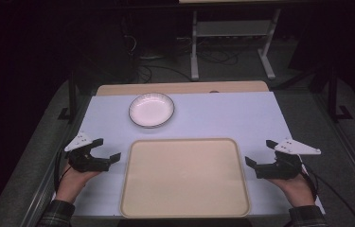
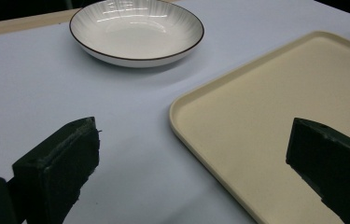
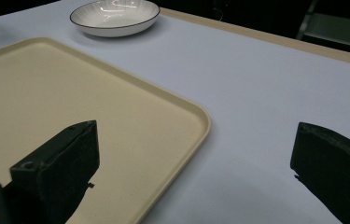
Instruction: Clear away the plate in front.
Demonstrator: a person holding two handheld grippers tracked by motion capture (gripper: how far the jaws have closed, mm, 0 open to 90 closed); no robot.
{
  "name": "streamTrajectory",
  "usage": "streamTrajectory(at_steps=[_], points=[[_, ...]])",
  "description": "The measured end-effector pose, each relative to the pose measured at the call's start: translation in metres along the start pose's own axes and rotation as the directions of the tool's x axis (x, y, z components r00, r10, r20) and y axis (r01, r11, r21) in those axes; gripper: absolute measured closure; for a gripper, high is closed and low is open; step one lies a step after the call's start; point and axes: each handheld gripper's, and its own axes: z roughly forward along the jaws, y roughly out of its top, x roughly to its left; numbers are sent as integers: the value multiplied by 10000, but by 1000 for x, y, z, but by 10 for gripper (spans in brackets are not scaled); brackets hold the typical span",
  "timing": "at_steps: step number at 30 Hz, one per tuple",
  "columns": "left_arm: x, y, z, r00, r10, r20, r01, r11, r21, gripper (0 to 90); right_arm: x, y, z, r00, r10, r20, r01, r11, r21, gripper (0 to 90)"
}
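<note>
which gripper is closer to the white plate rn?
Left. The left gripper sits just off the tray's left edge, below the plate; the right gripper is across the tray, farther away.

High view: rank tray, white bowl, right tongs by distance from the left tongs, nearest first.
1. Beige rectangular plastic tray, just to the right of the left tongs, near edge of the table.
2. White ribbed ceramic bowl with a dark rim, farther back, up and right.
3. Right tongs, across the tray on its far side.
</note>
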Motion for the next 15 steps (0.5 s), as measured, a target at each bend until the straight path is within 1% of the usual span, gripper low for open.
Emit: streamTrajectory(at_steps=[1, 2, 4, 6, 8, 9, 10, 15], points=[[0, 2, 2, 10000, -91, -19, 91, 10000, 11, 22, 0, 1, 1, 10000, -19, -47, 20, 10000, 87, 5], [0, 2, 2, 10000, -91, -19, 91, 10000, 11, 22, 0, 1, 1, 10000, -19, -47, 20, 10000, 87, 5], [1, 5, 7, 10000, -61, -46, 62, 9999, 161, 22, 1, 1, 4, 9999, -88, -106, 90, 9997, 222, 5], [2, 6, 8, 9999, -93, -45, 94, 9998, 149, 22, 1, 1, 4, 9999, -112, -102, 115, 9996, 258, 5], [4, 9, 9, 10000, -65, -32, 66, 9998, 172, 22, 2, 1, 5, 9996, -281, -48, 282, 9993, 255, 7], [4, 11, 10, 10000, -41, -66, 42, 9999, 149, 22, 2, 1, 5, 9995, -295, -83, 298, 9992, 279, 7], [4, 12, 11, 10000, -66, -67, 66, 9999, 123, 22, 2, 1, 5, 9995, -307, 9, 306, 9992, 273, 7], [7, 15, 15, 9999, -52, -116, 55, 9996, 284, 22, 2, 1, 6, 9997, -257, -3, 257, 9990, 363, 6]])
